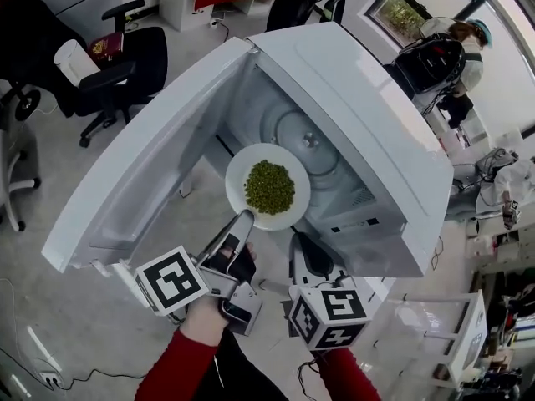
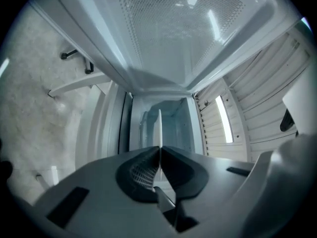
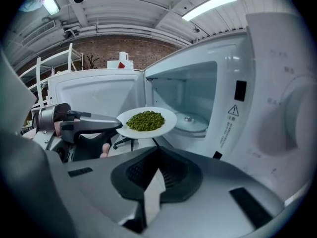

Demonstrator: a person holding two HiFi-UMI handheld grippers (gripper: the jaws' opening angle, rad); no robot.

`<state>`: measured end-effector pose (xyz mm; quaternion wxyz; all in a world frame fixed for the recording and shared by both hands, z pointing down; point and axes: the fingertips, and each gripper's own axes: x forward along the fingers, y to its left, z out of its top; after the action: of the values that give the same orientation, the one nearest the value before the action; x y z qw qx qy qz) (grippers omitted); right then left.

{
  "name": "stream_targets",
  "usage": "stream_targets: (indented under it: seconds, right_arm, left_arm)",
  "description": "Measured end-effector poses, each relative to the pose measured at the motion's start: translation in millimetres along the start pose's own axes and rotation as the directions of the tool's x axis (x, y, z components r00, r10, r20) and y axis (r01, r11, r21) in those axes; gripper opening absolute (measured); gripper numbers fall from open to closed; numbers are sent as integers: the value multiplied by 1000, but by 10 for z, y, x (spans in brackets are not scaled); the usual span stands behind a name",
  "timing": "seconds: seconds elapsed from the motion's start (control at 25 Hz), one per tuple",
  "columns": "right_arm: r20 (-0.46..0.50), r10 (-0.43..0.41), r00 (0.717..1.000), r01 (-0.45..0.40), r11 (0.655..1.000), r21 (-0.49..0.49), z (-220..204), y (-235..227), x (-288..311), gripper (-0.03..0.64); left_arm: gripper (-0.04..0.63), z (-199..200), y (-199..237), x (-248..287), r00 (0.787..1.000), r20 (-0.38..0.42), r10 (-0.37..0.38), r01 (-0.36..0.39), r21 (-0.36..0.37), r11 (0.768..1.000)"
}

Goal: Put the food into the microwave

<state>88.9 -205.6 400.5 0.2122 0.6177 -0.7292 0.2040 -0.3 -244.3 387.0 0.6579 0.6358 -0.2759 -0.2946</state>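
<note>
One microwave [image 1: 359,98], one plate [image 1: 239,177]

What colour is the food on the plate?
Green food, on a white plate; clearest in the head view.

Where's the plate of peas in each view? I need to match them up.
Head view: plate at centre, at the open microwave's mouth, left gripper on its near rim.
Left gripper view: edge-on, a thin white vertical line between the fingers.
Right gripper view: left of centre.
Shared landmark: the microwave's cavity, behind the plate in all three.
</note>
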Motion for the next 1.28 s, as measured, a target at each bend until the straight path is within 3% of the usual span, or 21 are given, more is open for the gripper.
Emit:
stream_targets:
  seconds: [0.16, 0.4, 0.72, 0.88, 1.28]
  right_arm:
    - [-3, 0, 1000, 0, 1000, 5, 2, -52, 98, 14]
    - [-4, -8, 1000, 8, 1000, -9, 43, -153, 224, 14]
    - [13, -23, 1000, 24, 999, -28, 213, -229, 372, 14]
    - [33, -29, 999, 30, 999, -15, 319, -305, 462, 14]
    - [39, -64, 997, 63, 998, 28, 446, -432, 524, 14]
  left_arm:
    - [20, 42, 56, 192, 1000, -12, -14, 14, 18, 1000]
    - [20, 59, 154, 522, 999, -45, 5, 0, 106, 994]
    - [20, 112, 100, 1003, 998, -68, -14, 21, 99, 995]
    - [20, 164, 130, 1261, 997, -80, 9, 2, 131, 991]
    - [20, 213, 210, 1607, 990, -123, 65, -49, 130, 990]
